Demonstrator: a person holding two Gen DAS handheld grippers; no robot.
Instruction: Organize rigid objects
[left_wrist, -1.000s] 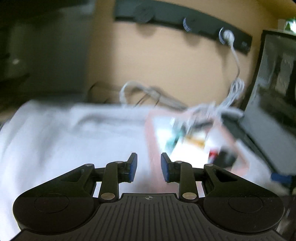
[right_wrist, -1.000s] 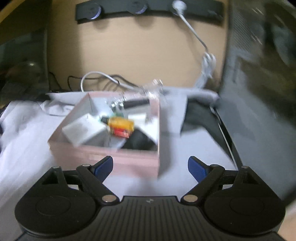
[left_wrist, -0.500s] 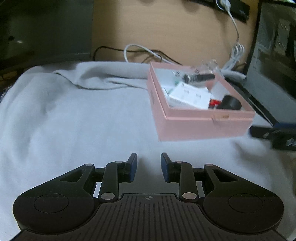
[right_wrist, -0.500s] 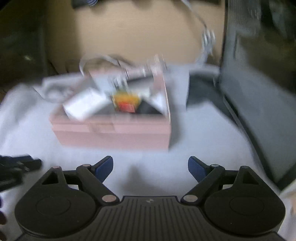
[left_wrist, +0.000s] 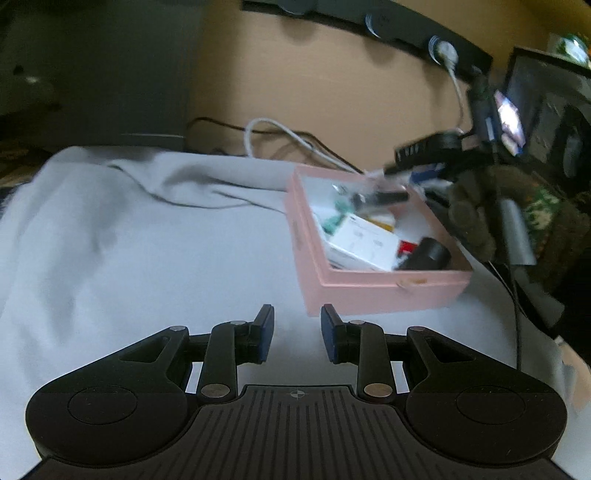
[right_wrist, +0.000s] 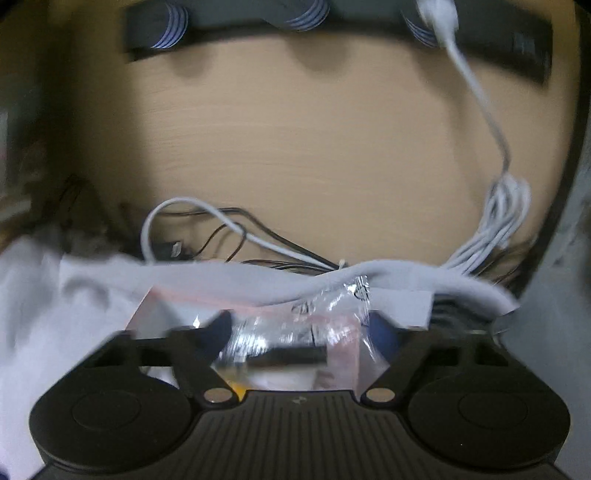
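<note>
Right gripper (right_wrist: 299, 328) over the pink box (left_wrist: 369, 284).
Its fingers spread wide around a crinkly bag (right_wrist: 295, 328); left gripper (left_wrist: 297, 326) narrow, empty, above the cloth (left_wrist: 147, 240).

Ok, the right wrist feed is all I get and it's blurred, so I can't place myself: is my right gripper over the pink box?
Observer: Yes. In the left wrist view the right gripper hangs above the far end of the pink box.
Operator: What's at the near end? My own gripper body hides it.
Observer: A black cylinder lies in the near right corner, beside a white carton.
Operator: And the left gripper?
Observer: The left gripper is open and empty, over the grey cloth just short of the box's near left corner.
</note>
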